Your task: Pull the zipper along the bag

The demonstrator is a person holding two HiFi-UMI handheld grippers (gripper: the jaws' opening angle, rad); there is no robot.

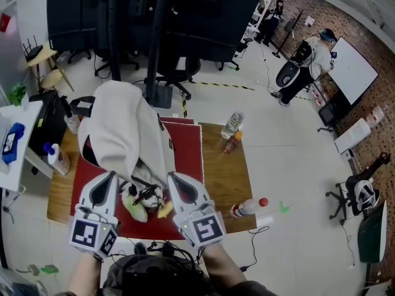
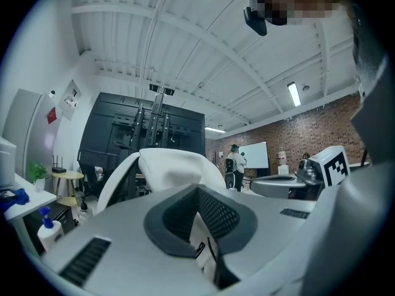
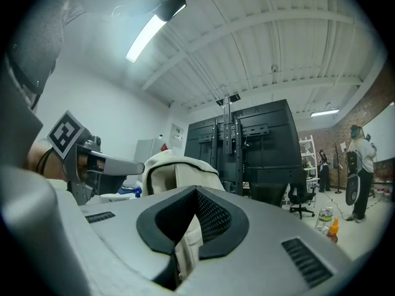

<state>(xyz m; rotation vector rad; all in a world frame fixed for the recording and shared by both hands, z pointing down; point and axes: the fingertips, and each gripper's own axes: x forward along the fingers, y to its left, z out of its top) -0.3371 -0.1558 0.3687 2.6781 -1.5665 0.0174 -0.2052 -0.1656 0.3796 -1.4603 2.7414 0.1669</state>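
A cream-white bag (image 1: 123, 131) stands upright on the red mat (image 1: 188, 159) of a wooden table. Both grippers are at its near, lower end. My left gripper (image 1: 109, 177) is shut on the bag's pale fabric (image 2: 200, 230), and a small black tab (image 2: 200, 250) with a thin cord shows between the pads. My right gripper (image 1: 173, 177) is shut on a fold of the same cream fabric (image 3: 188, 242). The bag (image 2: 176, 165) rises just beyond the left jaws, and the bag (image 3: 176, 168) also rises beyond the right ones. The zipper line itself is hidden from me.
Yellow-green items (image 1: 137, 208) and a black piece lie on the mat between the grippers. Two bottles (image 1: 232, 125) stand at the table's far right, and another (image 1: 247, 207) lies near its front right corner. A spray bottle (image 1: 57, 159) stands left. A person (image 1: 308, 60) stands far off.
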